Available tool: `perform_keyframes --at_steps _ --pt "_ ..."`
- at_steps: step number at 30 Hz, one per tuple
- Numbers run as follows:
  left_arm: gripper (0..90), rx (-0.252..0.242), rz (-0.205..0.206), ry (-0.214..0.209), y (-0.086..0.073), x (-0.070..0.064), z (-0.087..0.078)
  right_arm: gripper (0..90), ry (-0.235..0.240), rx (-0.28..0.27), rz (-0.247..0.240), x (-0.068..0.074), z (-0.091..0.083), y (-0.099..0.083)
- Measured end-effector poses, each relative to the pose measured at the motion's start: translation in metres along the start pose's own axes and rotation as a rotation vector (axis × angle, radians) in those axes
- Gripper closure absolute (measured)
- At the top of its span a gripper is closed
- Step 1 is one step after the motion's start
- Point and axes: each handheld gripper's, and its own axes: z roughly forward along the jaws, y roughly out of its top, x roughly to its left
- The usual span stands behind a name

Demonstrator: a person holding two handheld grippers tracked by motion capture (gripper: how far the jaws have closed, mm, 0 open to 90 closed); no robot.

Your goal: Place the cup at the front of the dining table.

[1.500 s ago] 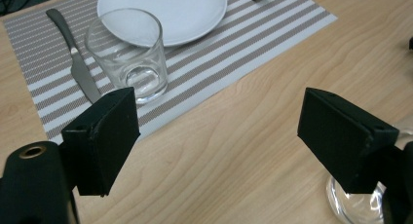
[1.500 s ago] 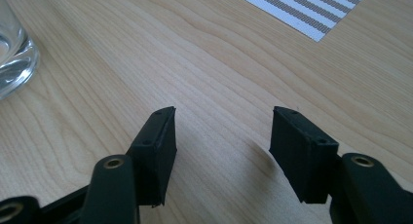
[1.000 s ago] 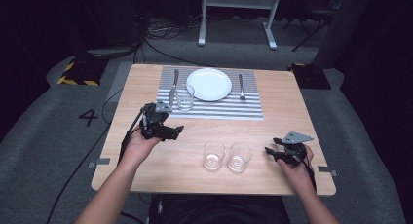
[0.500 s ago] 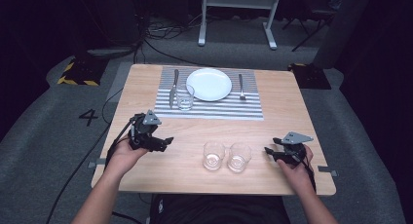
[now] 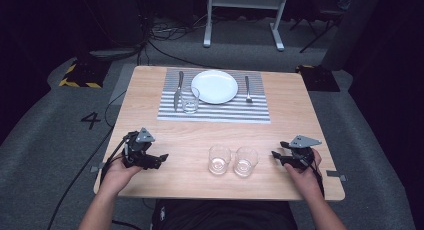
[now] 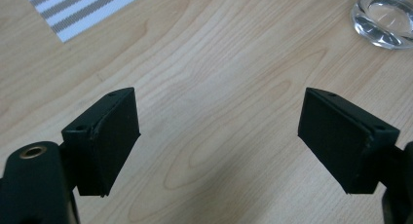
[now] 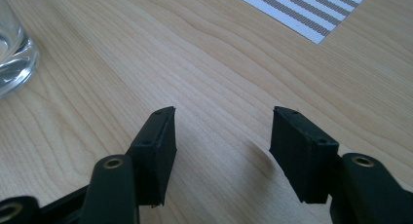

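Two empty clear glasses stand side by side near the table's front edge. A third glass stands on the striped placemat beside a knife, a white plate and a fork. My left gripper rests low at the front left, open, with bare wood between its jaws. My right gripper sits at the front right, just right of the glasses, also open over bare wood. One glass base shows at the top right of the left gripper view; another glass shows at the left edge of the right gripper view.
The wooden table has bare wood between the placemat and the two front glasses. Around it lies grey floor with cables and a white stand behind the table. A yellow-black striped block lies at the left.
My left gripper has drawn back from near the placemat's glass toward the front left of the table and come down low. The right gripper has stayed in place.
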Motion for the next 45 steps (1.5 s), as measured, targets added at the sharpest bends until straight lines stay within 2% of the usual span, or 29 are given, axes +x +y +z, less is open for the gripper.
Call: perform_keyframes --at_steps 2,8,11,13,14,16,18,19,22,23,25,26,29,31,34,35,36,43,45 --pt "15.4 -0.003 -0.025 -0.006 -0.008 -0.002 0.003 42.9 -0.001 0.000 0.000 0.000 0.000 0.000" --pt "15.4 0.054 -0.018 -0.014 -0.018 -0.007 0.011 42.9 -0.002 0.000 0.000 0.001 0.000 0.000" --pt "15.4 0.069 -0.006 -0.036 -0.022 -0.009 0.013 42.9 -0.004 -0.002 -0.002 0.001 0.000 0.000" --pt "15.4 0.084 -0.013 -0.049 -0.024 -0.012 0.017 42.9 -0.004 -0.002 -0.002 0.001 0.000 0.000" --pt "15.4 0.095 -0.003 -0.042 -0.025 -0.013 0.019 42.8 -0.004 -0.002 -0.002 0.000 0.000 0.000" --pt "15.3 0.109 -0.011 -0.049 -0.026 -0.015 0.023 42.8 -0.004 -0.002 -0.002 0.001 0.000 0.000" --pt "15.4 0.120 0.006 -0.036 -0.027 -0.016 0.026 42.8 -0.005 -0.002 -0.002 0.001 0.000 0.000" --pt "15.4 0.123 -0.012 -0.036 -0.028 -0.018 0.028 42.8 -0.005 -0.002 -0.002 0.001 0.000 0.000" --pt "15.3 0.140 0.000 -0.036 -0.029 -0.019 0.030 42.8 -0.004 -0.002 -0.002 0.001 0.000 0.000" --pt "15.0 0.142 -0.018 -0.038 -0.030 -0.020 0.029 42.8 -0.004 -0.002 -0.002 0.001 0.000 0.000" --pt "14.9 0.143 -0.019 -0.033 -0.030 -0.020 0.030 42.7 -0.003 -0.001 -0.002 0.000 0.000 0.000" --pt "14.7 0.126 0.004 -0.024 -0.029 -0.020 0.031 42.7 -0.003 -0.001 -0.002 0.000 0.000 0.000" --pt "14.0 0.119 -0.008 -0.025 -0.029 -0.022 0.032 42.7 -0.004 -0.001 -0.003 0.000 0.000 0.000" --pt "10.0 0.099 -0.009 -0.033 -0.031 -0.022 0.035 42.8 -0.002 0.000 -0.003 0.001 0.000 0.000" --pt "0.0 0.025 -0.007 -0.010 -0.035 -0.024 0.043 42.7 -0.005 -0.002 -0.003 0.001 0.000 0.000" --pt "0.0 0.011 -0.009 -0.010 -0.035 -0.025 0.044 42.7 -0.004 -0.002 -0.002 0.001 0.000 0.000" --pt "0.0 0.016 -0.019 -0.019 -0.035 -0.026 0.044 42.7 -0.004 -0.002 -0.003 0.001 0.000 0.000" --pt "0.0 0.012 -0.020 0.000 -0.033 -0.026 0.045 42.8 -0.003 -0.001 -0.003 0.001 0.000 0.000" --pt "0.0 0.013 -0.031 -0.016 -0.033 -0.027 0.046 42.7 -0.004 -0.003 -0.002 0.001 0.000 0.000"
